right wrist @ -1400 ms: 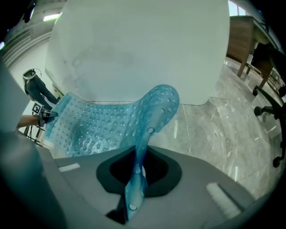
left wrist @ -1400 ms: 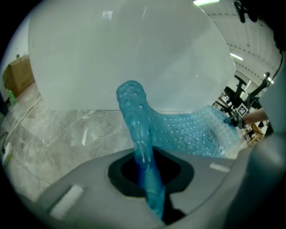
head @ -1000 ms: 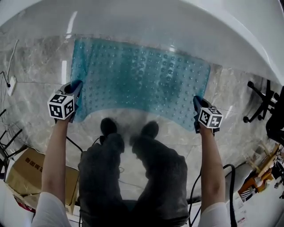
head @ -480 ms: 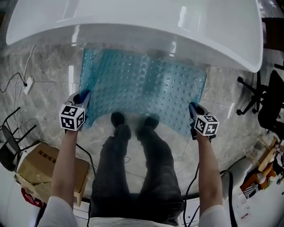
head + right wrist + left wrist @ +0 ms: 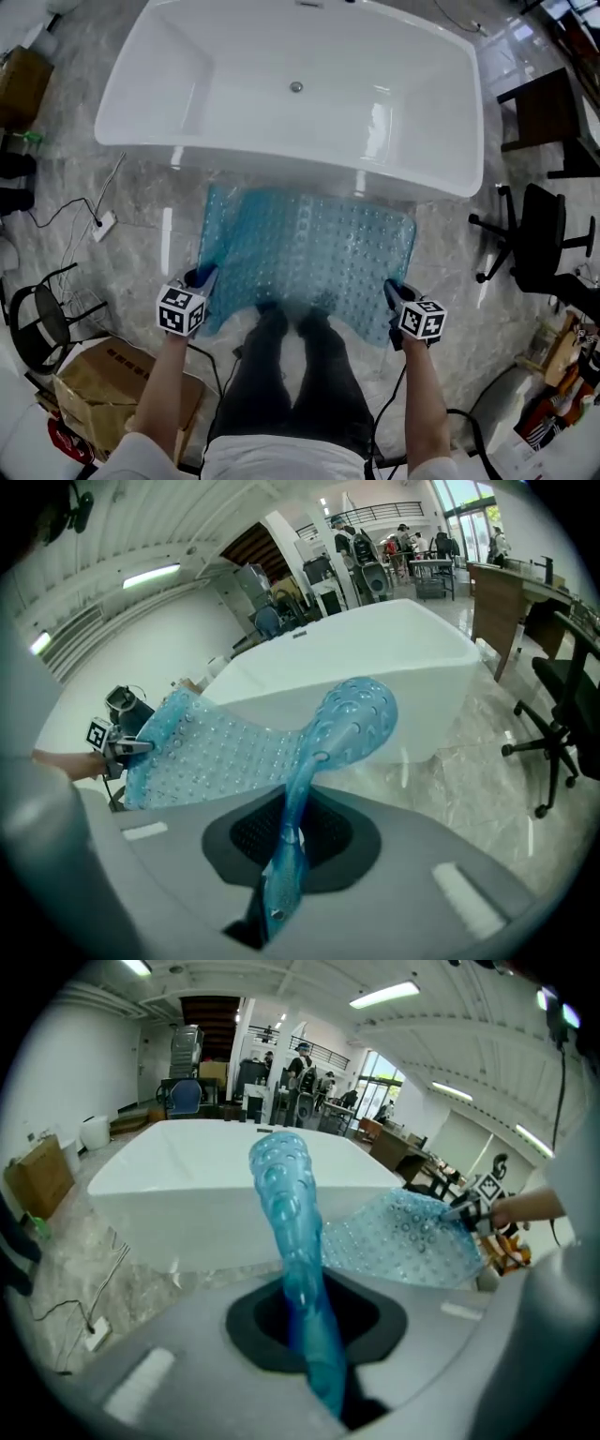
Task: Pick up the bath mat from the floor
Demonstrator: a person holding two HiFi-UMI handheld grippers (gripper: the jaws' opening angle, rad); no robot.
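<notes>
Jaws of the left gripper (image 5: 200, 279) and right gripper (image 5: 391, 293) pinch the near corners of the blue bath mat (image 5: 309, 246), which stretches toward 12 o'clock, up to the bathtub (image 5: 234, 112). The lift looks underway; next, raise both ends evenly, keeping the grips firm.

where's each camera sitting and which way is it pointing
Head view: on the person's head, looking down at the mat and tub; forearms, legs, left gripper and right gripper show.
Left gripper view: on the left gripper, looking along its jaws, shut on a mat corner, toward the tub; own housing shows.
Right gripper view: likewise on the right gripper, shut on the other corner.
Shared: both gripper views show mat, tub and the opposite gripper.
</notes>
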